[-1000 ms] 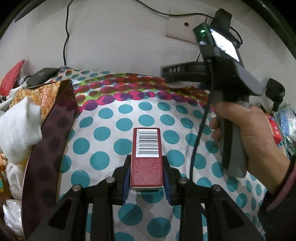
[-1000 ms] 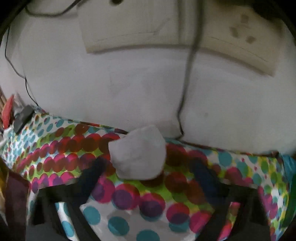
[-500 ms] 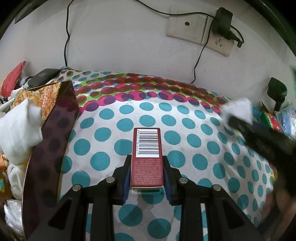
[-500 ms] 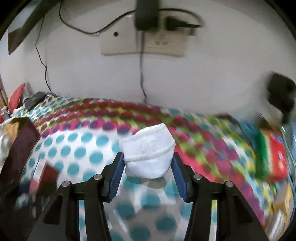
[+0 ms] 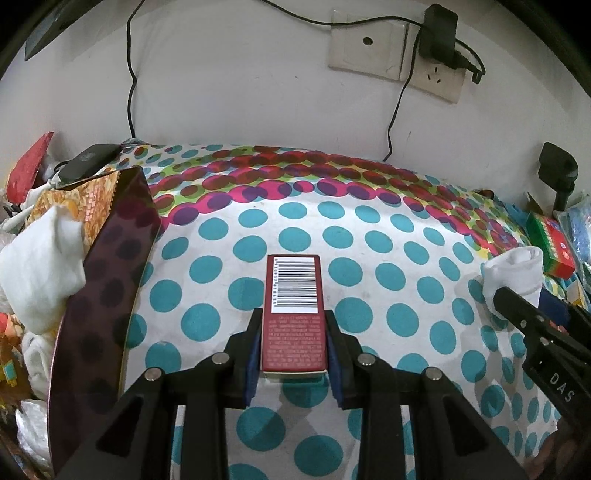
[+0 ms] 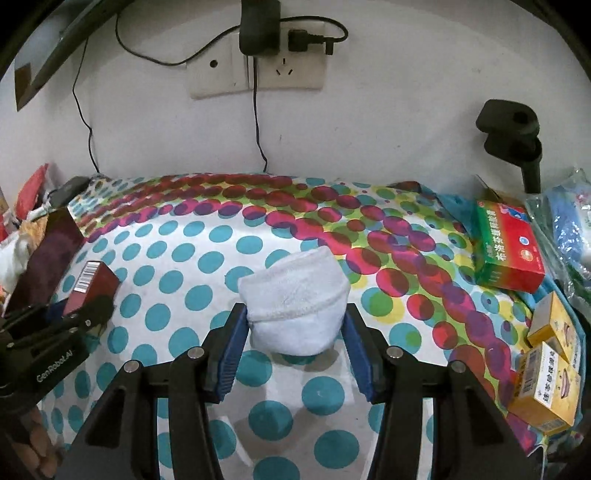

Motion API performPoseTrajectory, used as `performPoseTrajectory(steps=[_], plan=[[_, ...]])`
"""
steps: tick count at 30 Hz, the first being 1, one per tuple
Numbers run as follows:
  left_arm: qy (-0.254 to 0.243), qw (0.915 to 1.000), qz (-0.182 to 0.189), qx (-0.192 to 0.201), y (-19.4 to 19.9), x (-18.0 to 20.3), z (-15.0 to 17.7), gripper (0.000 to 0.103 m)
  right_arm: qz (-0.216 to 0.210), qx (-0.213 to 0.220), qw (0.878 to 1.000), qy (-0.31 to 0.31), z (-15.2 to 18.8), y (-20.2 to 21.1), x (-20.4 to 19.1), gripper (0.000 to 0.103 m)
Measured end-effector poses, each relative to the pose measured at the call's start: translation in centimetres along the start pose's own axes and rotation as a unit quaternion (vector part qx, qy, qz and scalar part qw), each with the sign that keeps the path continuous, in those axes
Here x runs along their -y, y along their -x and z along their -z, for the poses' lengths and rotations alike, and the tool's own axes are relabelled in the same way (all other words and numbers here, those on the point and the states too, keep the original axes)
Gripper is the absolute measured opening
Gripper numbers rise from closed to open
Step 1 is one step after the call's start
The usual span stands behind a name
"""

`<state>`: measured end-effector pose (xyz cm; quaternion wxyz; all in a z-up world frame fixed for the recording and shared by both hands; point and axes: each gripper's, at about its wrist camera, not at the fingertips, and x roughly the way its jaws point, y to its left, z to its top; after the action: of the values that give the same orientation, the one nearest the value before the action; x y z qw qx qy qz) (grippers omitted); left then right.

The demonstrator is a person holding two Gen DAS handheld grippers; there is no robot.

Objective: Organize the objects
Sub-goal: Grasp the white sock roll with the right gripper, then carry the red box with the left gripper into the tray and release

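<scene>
**Two claws, each holding one object above the dotted table**

Left wrist view: my left claw point(image 5: 293, 347) is closed on a dark red box point(image 5: 293, 314), its blue pads pressing the box's two long sides. The box lies flat between the fingers with its barcode face up and its far end pointing toward the wall. Under it is the table point(image 5: 369, 236), covered in a cloth of teal dots that turn to red and purple dots near the wall. At the left edge stands an open maroon box point(image 5: 107, 295) with white cloths point(image 5: 44, 266) draped over its rim and lying inside it.

Right wrist view: my right claw point(image 6: 293, 334) holds a rolled white sock point(image 6: 295, 295) between its blue pads. The sock bulges above the fingers with its rounded end toward the wall. In the left wrist view the same sock point(image 5: 515, 269) appears at the right edge, near a green and red carton point(image 5: 550, 247).

To the right of the sock, on the table's edge, lie the green and red carton point(image 6: 508, 245) and two yellow cartons point(image 6: 546, 376), the latter touching each other. On the wall behind, a black charger point(image 6: 258, 27) sits in a socket plate point(image 6: 291, 70). A black stand point(image 6: 511, 129) rises at the far right.
</scene>
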<state>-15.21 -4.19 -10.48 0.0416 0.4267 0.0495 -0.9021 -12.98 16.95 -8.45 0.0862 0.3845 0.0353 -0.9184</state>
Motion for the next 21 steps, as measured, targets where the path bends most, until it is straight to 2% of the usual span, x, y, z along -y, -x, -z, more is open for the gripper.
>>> performPoseTrajectory(steps=[8,13,16,21], plan=[[-0.003,1.0,-0.003,0.0,0.0,0.1,0.0,0.031,0.006,0.001,1.0,-0.013,0.0,0.2,0.5,0.049],[0.002,1.0,0.003,0.0,0.0,-0.1,0.0,0.031,0.022,0.016,0.999,0.016,-0.1,0.3,-0.5,0.05],[-0.004,1.0,-0.005,-0.001,0.0,0.2,0.0,0.031,0.013,0.005,1.0,0.019,-0.2,-0.2,-0.7,0.05],[0.001,1.0,0.001,0.0,0.1,-0.1,0.0,0.031,0.001,-0.009,1.0,0.003,-0.2,-0.7,-0.2,0.05]])
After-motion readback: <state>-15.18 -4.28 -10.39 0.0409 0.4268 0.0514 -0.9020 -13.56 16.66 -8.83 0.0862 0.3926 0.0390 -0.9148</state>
